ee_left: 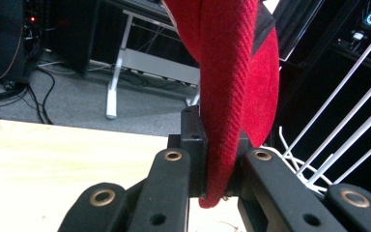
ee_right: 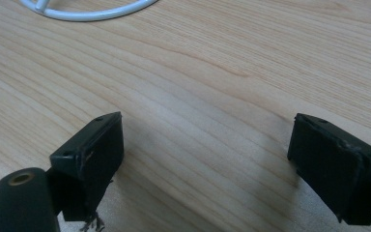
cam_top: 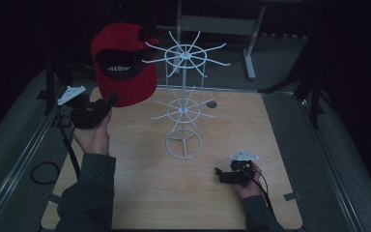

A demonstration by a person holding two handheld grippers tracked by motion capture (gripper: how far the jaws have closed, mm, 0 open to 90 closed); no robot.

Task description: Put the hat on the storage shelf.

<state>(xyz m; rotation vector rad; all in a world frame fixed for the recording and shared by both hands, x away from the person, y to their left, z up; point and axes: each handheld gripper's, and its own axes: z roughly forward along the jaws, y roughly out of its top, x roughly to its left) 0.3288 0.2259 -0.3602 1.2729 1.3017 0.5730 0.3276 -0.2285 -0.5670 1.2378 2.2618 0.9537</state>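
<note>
Dim room, wooden table (cam_top: 140, 193). My left gripper (cam_top: 107, 102) clamps red cap (cam_top: 123, 63) brim, raised beside white rack (cam_top: 183, 104); hanging remains. Right gripper (cam_top: 221, 174) gapes, idle.

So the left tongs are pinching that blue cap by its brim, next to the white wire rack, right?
Not quite: the cap is red, not blue, as the high view shows. The left tongs do pinch its brim beside the white wire rack.
</note>
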